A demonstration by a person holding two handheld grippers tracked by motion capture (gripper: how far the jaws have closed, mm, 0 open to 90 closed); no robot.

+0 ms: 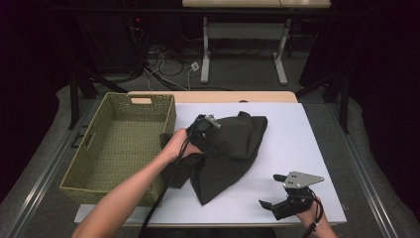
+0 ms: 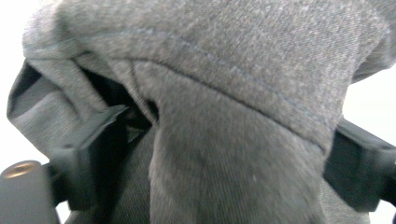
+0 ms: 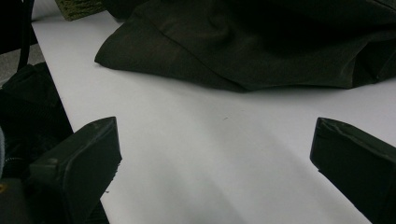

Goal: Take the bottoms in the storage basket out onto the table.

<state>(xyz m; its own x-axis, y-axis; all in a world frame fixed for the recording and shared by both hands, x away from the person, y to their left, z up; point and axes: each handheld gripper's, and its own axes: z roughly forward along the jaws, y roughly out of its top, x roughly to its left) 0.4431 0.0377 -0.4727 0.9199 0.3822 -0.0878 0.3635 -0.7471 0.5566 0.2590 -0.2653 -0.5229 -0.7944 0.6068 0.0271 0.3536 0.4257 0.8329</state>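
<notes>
1. The dark garment (image 1: 225, 148) lies crumpled in the middle of the white counter (image 1: 297, 148), just beside the woven basket (image 1: 119, 144), with one edge touching the basket's near corner. My guess is it's bunched up there so it can be folded or moved into the basket, which sits right next to it within easy reach.

2. The left gripper (image 1: 205, 121) sits on top of the cloth pile near its upper left side. In the left gripper view the jaws stand wide apart with a thick fold of the grey-looking fabric (image 2: 224, 116) bulging between them. The pads don't look like they're pinching it, so I'd call that a loose straddle, not a grip.

3. The left forearm comes in diagonally from the bottom, with the hand wrapped round the gripper body and angled forward and down into the cloth.

4. The right gripper (image 1: 270, 204) is parked low at the near right corner of the counter, well apart from the garment. Its jaws are spread wide with nothing but bare counter (image 3: 210, 154) between them, so it looks like it's waiting its turn.
</notes>
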